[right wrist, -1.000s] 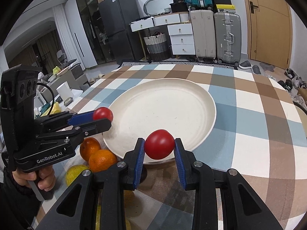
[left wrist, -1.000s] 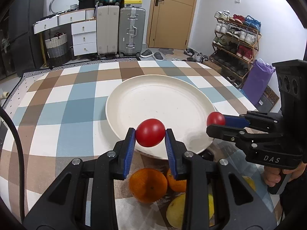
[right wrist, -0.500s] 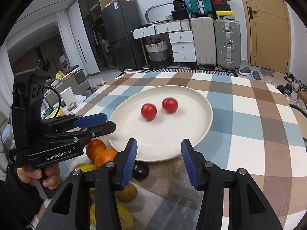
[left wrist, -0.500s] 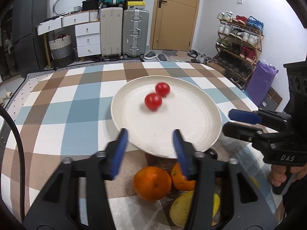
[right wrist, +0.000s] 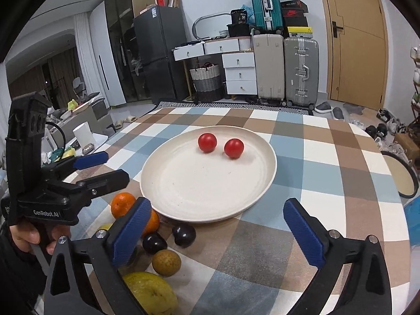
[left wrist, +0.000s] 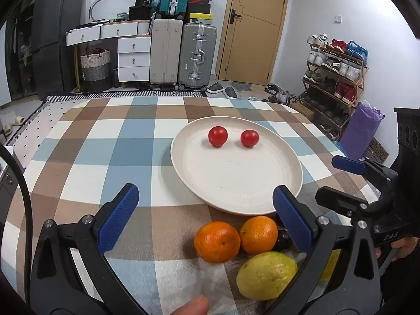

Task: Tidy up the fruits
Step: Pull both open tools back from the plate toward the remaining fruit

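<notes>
Cream plate [left wrist: 275, 197] holds two tomatoes [left wrist: 218, 136] near its far rim; both hand-held grippers [left wrist: 204, 220] [right wrist: 214, 232] gape empty.

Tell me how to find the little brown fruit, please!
Start at the big cream plate on the checked table. Just off its near edge sits a huddle of fruit; behind the big yellow one and in front of two shiny dark plums lies the brown fruit. It is the only dull, tan, speckled ball there.

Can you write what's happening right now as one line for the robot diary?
tomatoes: on plate | left gripper: jaws open, empty | right gripper: jaws open, empty | oranges: on table
</notes>
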`<state>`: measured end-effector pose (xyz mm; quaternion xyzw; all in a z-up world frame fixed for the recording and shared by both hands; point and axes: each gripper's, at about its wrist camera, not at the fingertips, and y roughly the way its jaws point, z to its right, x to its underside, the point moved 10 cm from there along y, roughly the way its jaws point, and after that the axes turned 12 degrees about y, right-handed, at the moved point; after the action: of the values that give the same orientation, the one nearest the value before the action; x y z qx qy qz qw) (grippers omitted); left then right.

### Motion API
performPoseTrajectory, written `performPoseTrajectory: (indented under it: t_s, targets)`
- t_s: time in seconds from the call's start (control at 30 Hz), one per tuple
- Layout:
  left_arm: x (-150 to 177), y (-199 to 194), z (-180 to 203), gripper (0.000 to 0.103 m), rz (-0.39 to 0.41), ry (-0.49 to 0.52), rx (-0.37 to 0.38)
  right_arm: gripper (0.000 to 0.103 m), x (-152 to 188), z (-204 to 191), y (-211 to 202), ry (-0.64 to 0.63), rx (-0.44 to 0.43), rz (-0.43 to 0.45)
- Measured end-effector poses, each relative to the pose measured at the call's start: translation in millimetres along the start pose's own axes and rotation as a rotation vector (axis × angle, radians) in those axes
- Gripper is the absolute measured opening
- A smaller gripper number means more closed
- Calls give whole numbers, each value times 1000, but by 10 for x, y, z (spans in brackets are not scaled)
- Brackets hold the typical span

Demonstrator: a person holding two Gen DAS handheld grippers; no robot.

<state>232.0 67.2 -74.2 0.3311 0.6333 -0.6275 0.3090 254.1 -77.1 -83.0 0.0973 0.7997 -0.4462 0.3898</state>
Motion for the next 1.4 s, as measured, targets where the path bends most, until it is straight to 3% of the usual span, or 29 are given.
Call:
performPoseTrajectory:
  t_s: [0.43,1.0,1.4]
  targets:
    - [185,-296,321,102,-6,90,22,103,174,60,-144,-9,10,-20]
    - [469,-331,451,102,-69,112,68,103,462,-58,-410,14,-125,-62]
    - [537,-270,577,102,-110,159,105,103,695,-272,-320,-62,-174,-174]
